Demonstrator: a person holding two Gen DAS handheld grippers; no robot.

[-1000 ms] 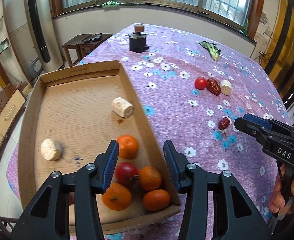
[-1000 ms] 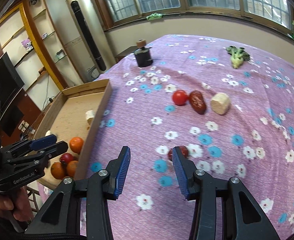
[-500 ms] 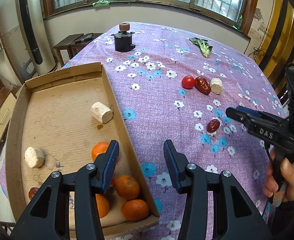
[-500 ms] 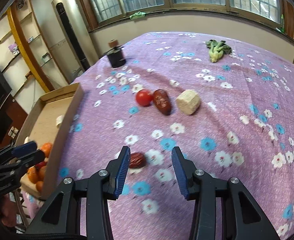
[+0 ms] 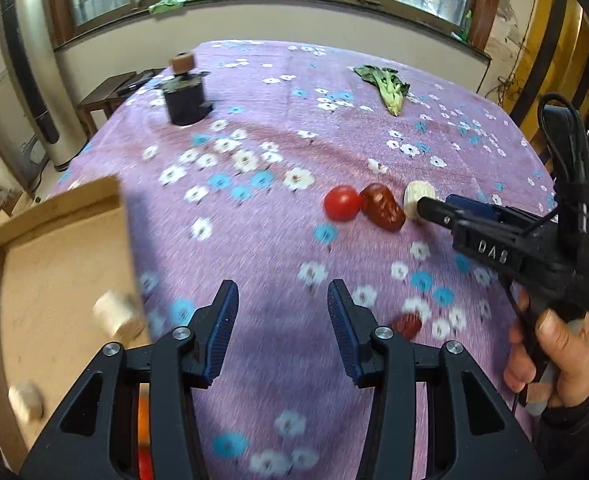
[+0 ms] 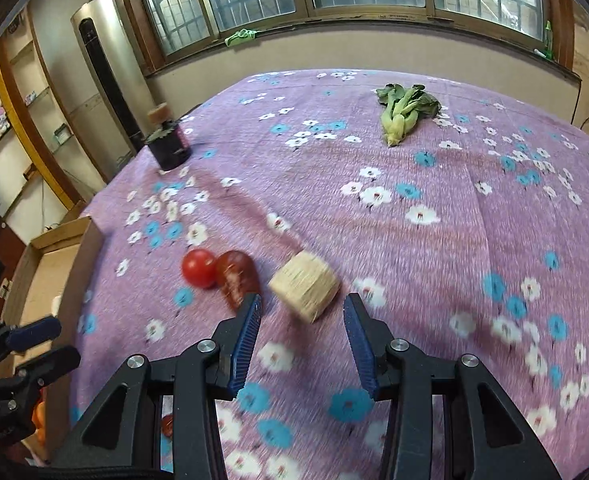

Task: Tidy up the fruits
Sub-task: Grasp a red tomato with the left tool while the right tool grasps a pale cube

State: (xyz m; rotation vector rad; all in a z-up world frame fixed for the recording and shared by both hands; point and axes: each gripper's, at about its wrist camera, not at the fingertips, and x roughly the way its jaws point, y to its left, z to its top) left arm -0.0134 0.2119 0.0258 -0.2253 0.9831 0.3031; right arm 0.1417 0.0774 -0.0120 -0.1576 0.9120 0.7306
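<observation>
The pale cut chunk (image 6: 304,290) lies on the purple flowered surface (image 6: 434,200), just beyond the spread tips of the right hand-held gripper (image 6: 300,316), with a large red date (image 6: 236,276) and a tomato (image 6: 198,268) touching each other just to its left. A smaller date (image 5: 406,325) sits apart, nearer the person. The risk is in that crowding: the gripper's left finger (image 6: 246,340) already overlaps the large date in the wrist view, so closing here could nudge it or roll the tomato away. The chunk looks short and round (likely to tip or skid if caught off centre). Motion blur suggests a fast approach, which could overshoot.

The right hand (image 5: 554,352) holds its tool low and angled forward over the trio. The left hand-held gripper (image 5: 282,316), also spread and empty, hovers over bare cloth beside the cardboard tray (image 5: 54,208), which holds more pale chunks.
</observation>
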